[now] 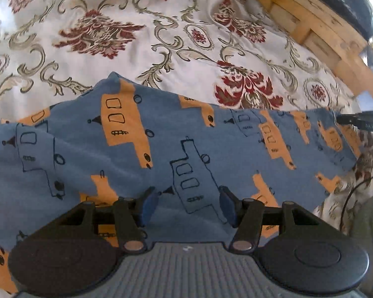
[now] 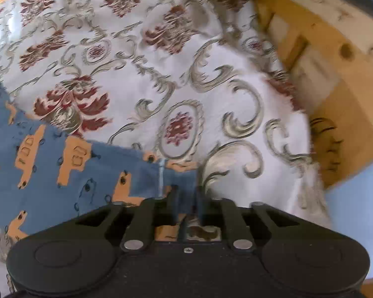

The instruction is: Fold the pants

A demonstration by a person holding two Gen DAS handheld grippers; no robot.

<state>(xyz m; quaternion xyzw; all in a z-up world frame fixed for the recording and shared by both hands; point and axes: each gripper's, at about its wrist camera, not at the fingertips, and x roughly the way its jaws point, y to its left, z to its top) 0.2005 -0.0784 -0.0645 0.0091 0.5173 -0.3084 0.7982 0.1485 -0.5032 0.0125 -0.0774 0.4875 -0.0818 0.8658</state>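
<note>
Blue pants (image 1: 161,149) printed with orange trucks lie stretched across a floral bedspread (image 1: 112,37). My left gripper (image 1: 187,204) is open just above the middle of the pants, its blue pads (image 1: 148,204) apart and holding nothing. In the right wrist view my right gripper (image 2: 186,196) is shut on the hem end of the pants (image 2: 62,168), pinching the blue cloth between its fingers. The right gripper also shows in the left wrist view (image 1: 358,120) at the far right end of the pants, which look pulled taut toward it.
A wooden bed frame (image 1: 323,32) runs along the upper right, also in the right wrist view (image 2: 335,79). The bedspread's fringed edge (image 2: 308,173) hangs at the right. A black cable (image 1: 353,196) loops at the lower right.
</note>
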